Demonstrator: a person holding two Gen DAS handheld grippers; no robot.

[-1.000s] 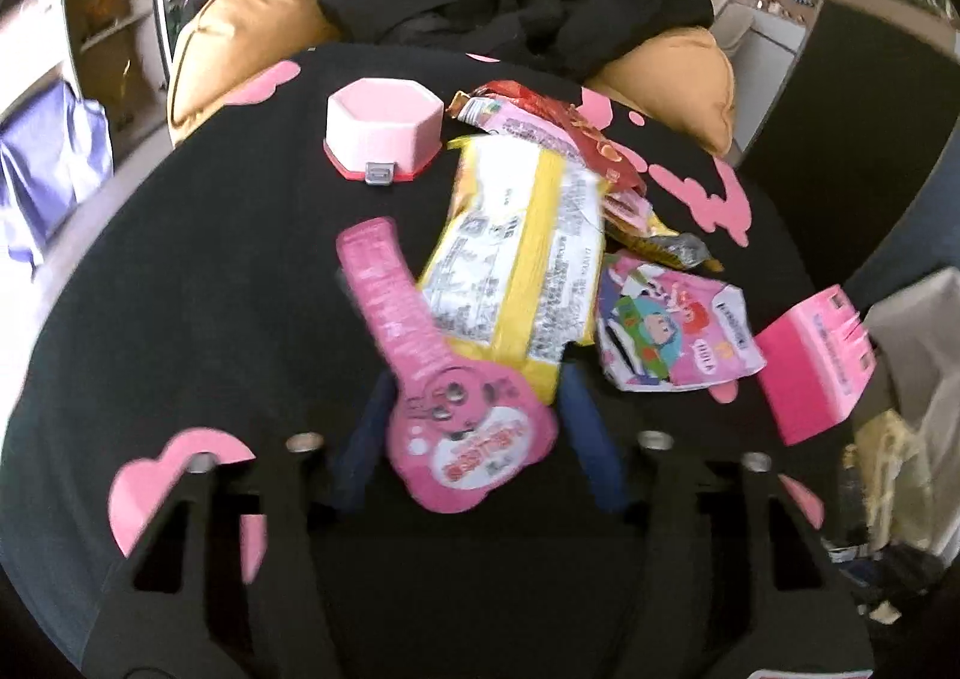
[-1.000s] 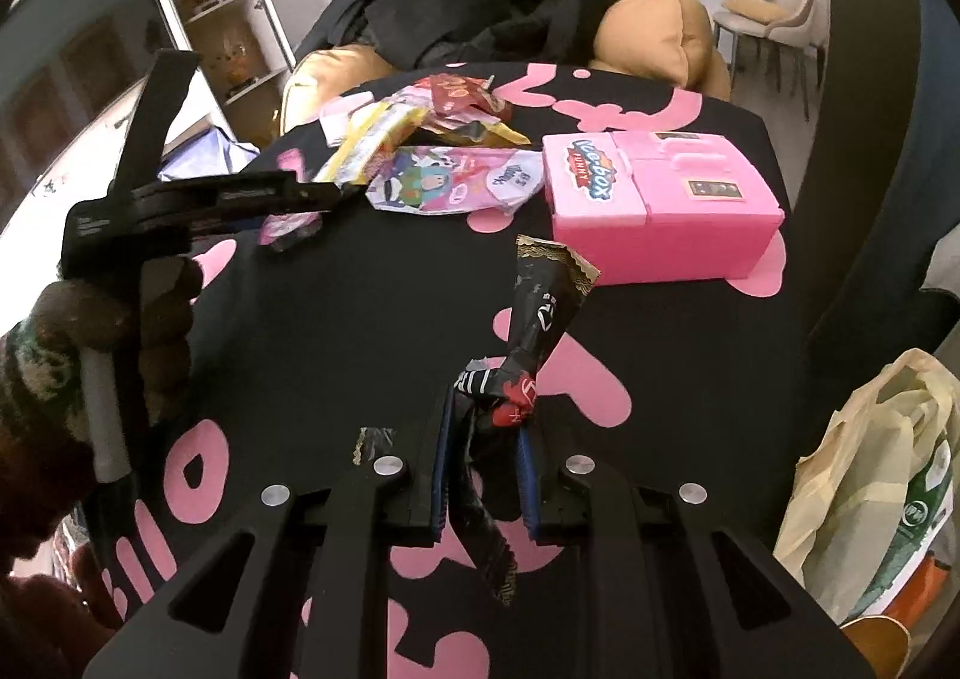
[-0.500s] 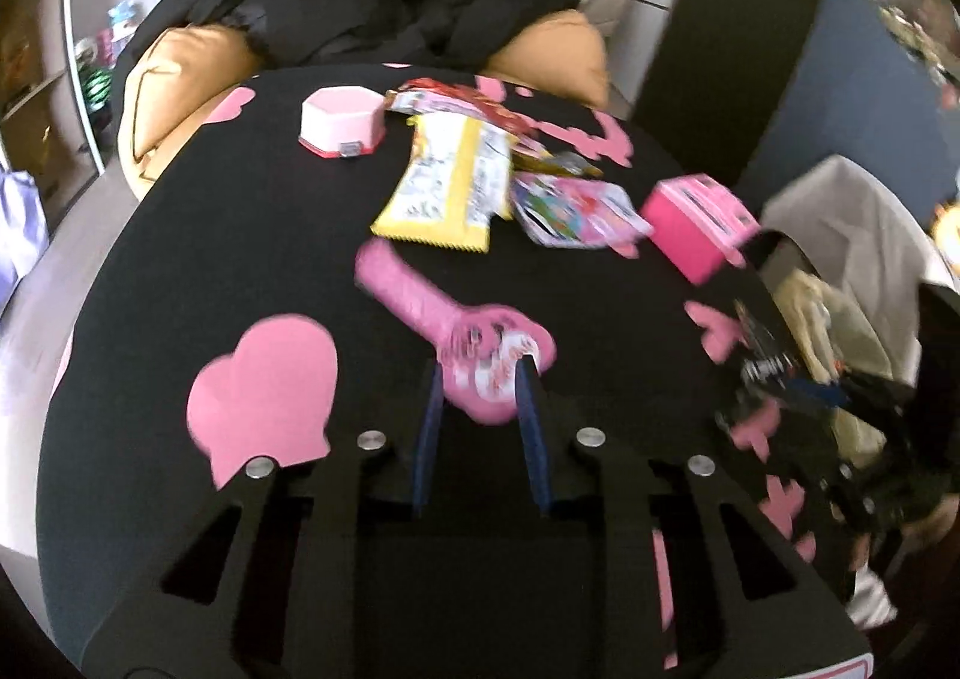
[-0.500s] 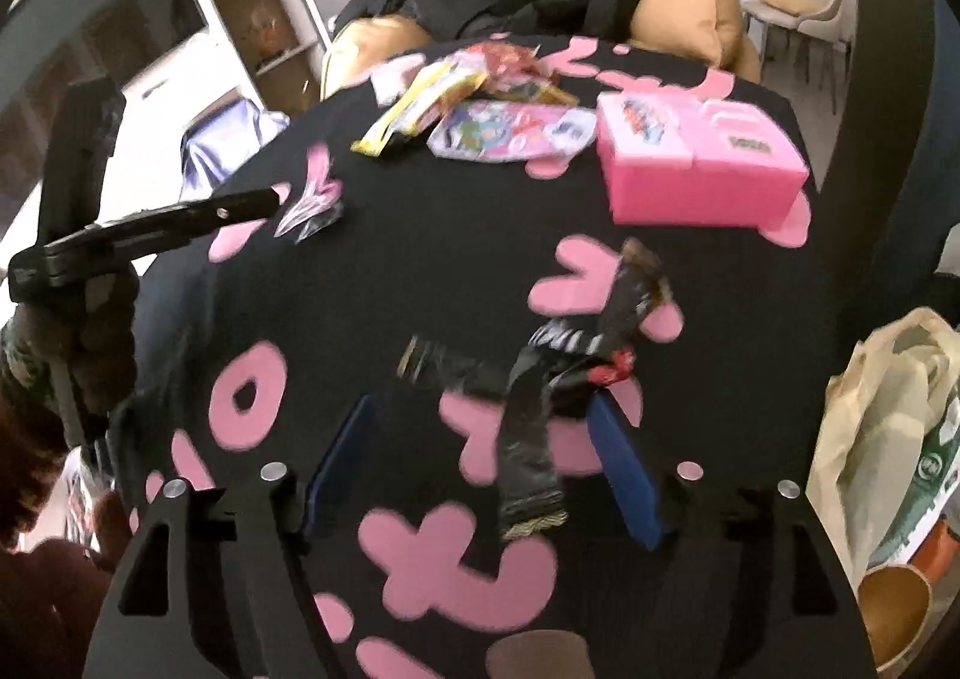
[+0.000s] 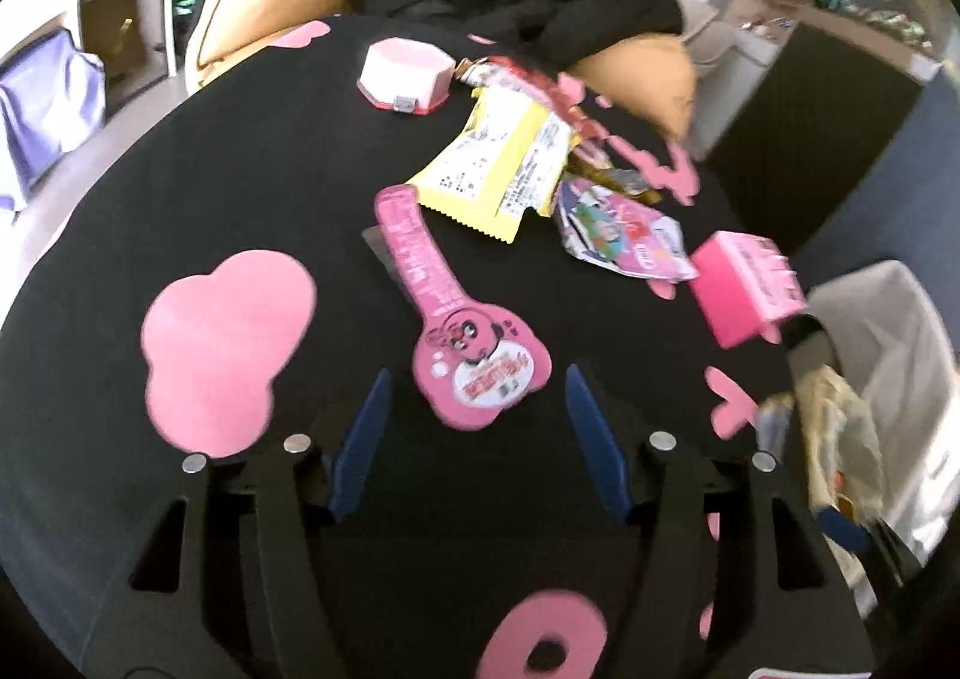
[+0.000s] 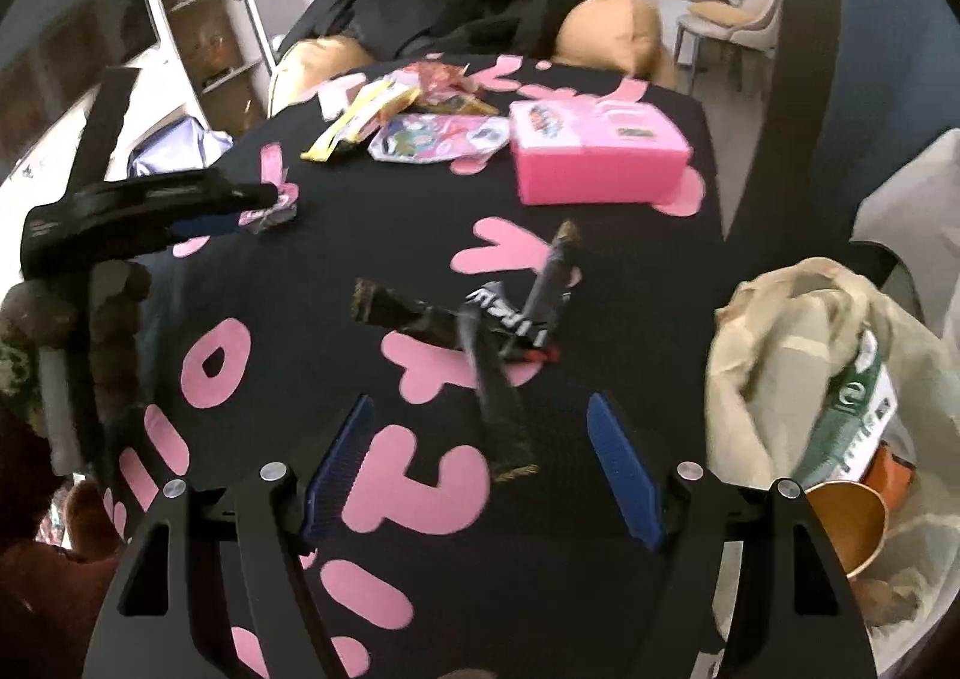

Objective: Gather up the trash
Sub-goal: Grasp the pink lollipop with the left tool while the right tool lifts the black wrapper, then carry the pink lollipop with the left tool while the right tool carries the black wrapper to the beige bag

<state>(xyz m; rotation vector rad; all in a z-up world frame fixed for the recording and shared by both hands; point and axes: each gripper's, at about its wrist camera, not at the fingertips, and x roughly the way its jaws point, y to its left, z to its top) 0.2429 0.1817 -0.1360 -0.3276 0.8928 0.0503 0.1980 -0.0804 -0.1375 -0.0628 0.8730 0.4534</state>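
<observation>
My left gripper (image 5: 477, 415) is open; a pink guitar-shaped wrapper (image 5: 456, 319) lies on the black table (image 5: 198, 157) just ahead of the fingers. Beyond it lie a yellow wrapper (image 5: 504, 163), a cartoon packet (image 5: 624, 235) and a red wrapper (image 5: 528, 79). My right gripper (image 6: 480, 451) is open; a crumpled black wrapper (image 6: 498, 331) lies on the table between and ahead of its fingers. In the right wrist view the left gripper (image 6: 180, 205) sits at left over the pink wrapper (image 6: 276, 211).
A pink box (image 6: 588, 151) and a pink hexagonal case (image 5: 408, 73) stand on the table. A trash bag (image 6: 828, 379) with cups and paper hangs open off the table's right edge. A tan couch with black clothes (image 6: 480, 19) is behind.
Both grippers opened. The left let go of the pink wrapper and the right let go of the black wrapper; both wrappers now lie on the table.
</observation>
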